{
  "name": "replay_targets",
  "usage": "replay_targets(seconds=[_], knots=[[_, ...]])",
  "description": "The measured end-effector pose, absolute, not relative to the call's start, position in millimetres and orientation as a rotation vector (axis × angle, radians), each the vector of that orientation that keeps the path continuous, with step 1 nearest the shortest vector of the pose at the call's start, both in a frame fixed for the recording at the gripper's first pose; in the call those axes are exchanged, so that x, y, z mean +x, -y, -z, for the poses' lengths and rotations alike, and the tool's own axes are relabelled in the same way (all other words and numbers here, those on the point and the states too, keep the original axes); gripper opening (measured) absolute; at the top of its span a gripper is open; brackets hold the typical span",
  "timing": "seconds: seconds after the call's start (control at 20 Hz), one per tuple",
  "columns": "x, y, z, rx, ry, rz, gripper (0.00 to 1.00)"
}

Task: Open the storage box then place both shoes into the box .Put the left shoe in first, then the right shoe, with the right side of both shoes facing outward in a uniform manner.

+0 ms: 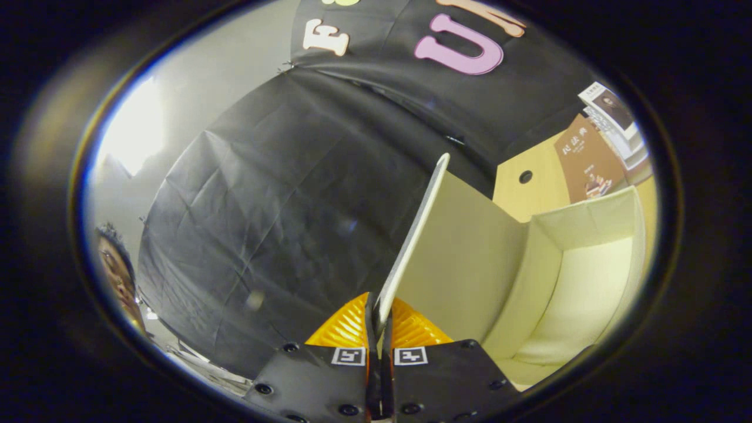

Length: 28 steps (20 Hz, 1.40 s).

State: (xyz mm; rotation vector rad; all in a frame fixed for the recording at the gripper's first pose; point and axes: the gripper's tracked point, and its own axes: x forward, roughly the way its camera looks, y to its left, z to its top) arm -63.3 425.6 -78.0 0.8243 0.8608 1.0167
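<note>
Gripper (379, 320) fingers pressed together, pinching the edge of the storage box lid (411, 241). The lid stands raised, seen nearly edge-on, rising away from the fingers. The grip sits on the rim, likely so the flap can be swung clear of the opening. The storage box (578, 282) lies just beside, right of the lid, its pale interior exposed and apparently bare. No shoes spotted. Judged step: opening the box, loading not begun. Wooden tabletop (529, 197) beyond.
</note>
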Motion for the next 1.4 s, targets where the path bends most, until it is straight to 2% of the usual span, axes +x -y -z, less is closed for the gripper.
replay_targets(seconds=[0.5,0.65,0.7,0.95,1.3,1.4], knots=[[-75.2,-505.8,107.8,0.728,-0.91,-1.061,0.04],[-75.4,-517.3,119.5,0.625,-0.878,-1.075,0.33],[-77.1,-517.3,117.3,0.604,-0.863,-1.08,0.3],[-52.4,-498.7,119.4,0.541,-0.764,-1.008,0.59],[-18.3,-428.4,117.3,0.396,-0.628,-0.869,1.0],[-11.7,-405.4,116.6,0.351,-0.595,-0.83,1.0]])
